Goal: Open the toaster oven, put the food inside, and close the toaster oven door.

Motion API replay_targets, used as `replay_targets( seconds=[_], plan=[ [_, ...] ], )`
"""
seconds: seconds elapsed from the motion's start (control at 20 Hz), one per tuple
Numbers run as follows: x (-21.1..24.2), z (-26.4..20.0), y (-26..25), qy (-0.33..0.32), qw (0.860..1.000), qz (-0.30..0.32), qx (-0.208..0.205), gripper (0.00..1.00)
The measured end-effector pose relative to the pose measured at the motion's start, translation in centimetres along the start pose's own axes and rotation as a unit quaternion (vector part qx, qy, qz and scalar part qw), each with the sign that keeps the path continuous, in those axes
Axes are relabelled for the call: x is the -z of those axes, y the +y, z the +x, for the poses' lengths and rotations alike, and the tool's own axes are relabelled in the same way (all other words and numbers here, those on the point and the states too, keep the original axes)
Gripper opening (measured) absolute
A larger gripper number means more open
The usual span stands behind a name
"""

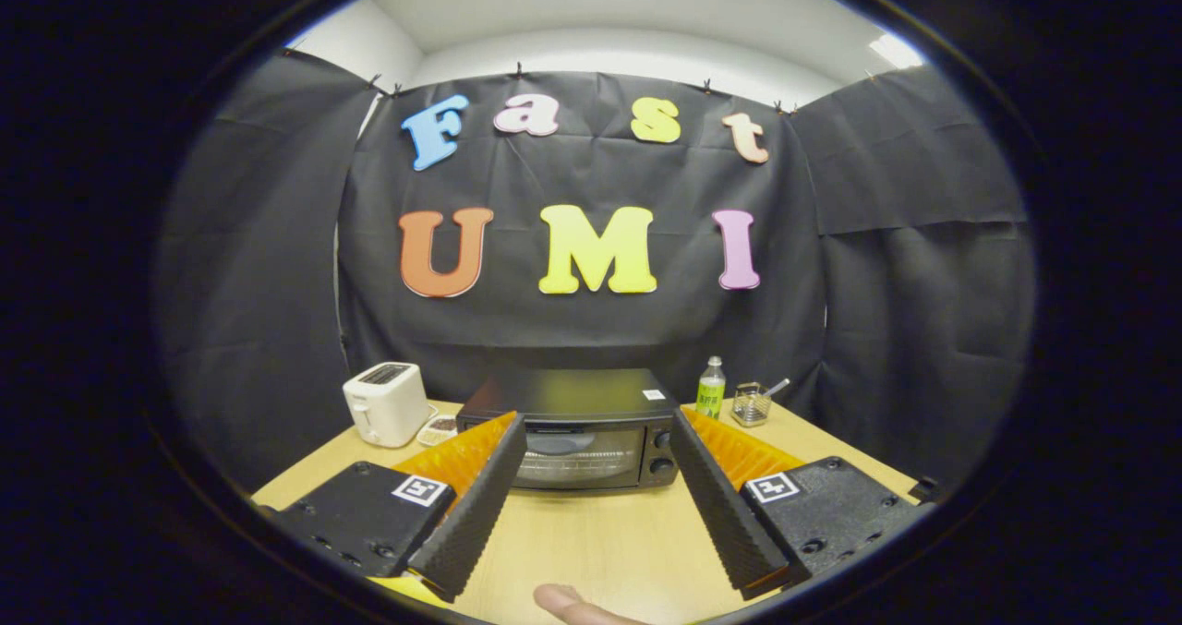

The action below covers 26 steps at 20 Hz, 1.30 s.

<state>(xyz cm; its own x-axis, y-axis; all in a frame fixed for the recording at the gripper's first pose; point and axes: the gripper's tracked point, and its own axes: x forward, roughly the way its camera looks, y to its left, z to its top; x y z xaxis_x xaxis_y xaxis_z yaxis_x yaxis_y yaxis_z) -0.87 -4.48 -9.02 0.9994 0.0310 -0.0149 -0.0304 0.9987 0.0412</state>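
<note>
Gripper view, live — gripper [591,436] held above the wooden table [591,533], fingers spread wide, nothing between the pads, nothing gripped; aimed square at the toaster oven [577,431] standing just beyond the fingertips, framed in the gap between them; door up and shut, glass pane [577,457] showing a wire rack behind it, two knobs [661,451] stacked on the right side of the front.

Handling, as a guess: rigid metal box, heavy enough to stay put if pulled gently, though a sharp tug could slide it on the smooth tabletop; door probably hinged low, dropping forward; best hold likely the dark handle bar [559,430] along the door's top edge, hooked or pinched from above, clear of the glass; glass slick and breakable, so no pressing there.

Left of the oven, a white pop-up toaster [386,403], with a small patterned dish [437,430] just beside it; right of the oven, a green bottle [710,390] and a wire basket [751,406] with a utensil poking out, near the back corner.

Hard to read — handle partly masked by the left fingertip, shape unclear; contents of the dish too small to name, possibly the food, cannot say; a fingertip [572,602] cut off at the near table edge.
</note>
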Motion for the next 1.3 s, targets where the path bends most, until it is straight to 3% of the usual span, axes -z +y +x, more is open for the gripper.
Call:
replay_targets(
  seconds=[0.5, 0.8, 1.3],
  plan=[
    [-6.1, -8.9, -4.0, -0.043, 0.998, 0.031, 0.018, 1.00],
    [-6.3, -10.2, -3.5, -0.034, 0.999, 0.029, 0.003, 1.00],
    [-5.5, -11.9, -2.4, -0.010, 1.000, 0.003, 0.014, 1.00]
  ],
)
